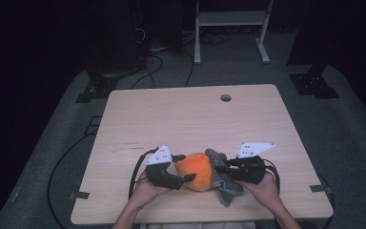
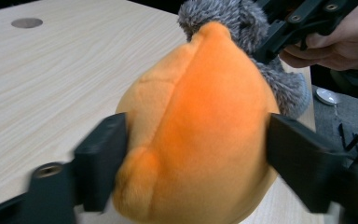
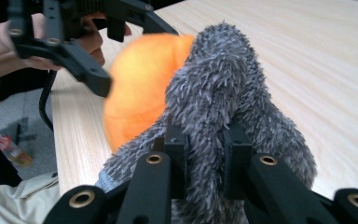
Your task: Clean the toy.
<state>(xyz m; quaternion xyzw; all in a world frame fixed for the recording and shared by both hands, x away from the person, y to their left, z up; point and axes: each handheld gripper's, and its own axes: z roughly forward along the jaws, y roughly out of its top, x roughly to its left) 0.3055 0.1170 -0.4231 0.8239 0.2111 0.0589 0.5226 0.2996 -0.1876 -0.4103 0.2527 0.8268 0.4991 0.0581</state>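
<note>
An orange plush toy (image 1: 198,171) with a grey fuzzy part (image 1: 226,188) lies near the front edge of the wooden table (image 1: 186,119). My left gripper (image 1: 185,167) comes in from the left. In the left gripper view its jaws (image 2: 196,154) stand wide on either side of the orange body (image 2: 205,116), at its surface without denting it. My right gripper (image 1: 219,167) comes from the right. In the right gripper view its jaws (image 3: 205,154) are shut on a fold of the grey fuzz (image 3: 223,84), with the orange body (image 3: 140,79) behind it.
A round cable hole (image 1: 225,98) sits near the table's far edge. Tape marks (image 1: 79,195) lie at the front corners. Beyond the table stand a white metal frame (image 1: 231,19), dark stands, and cables on the grey floor.
</note>
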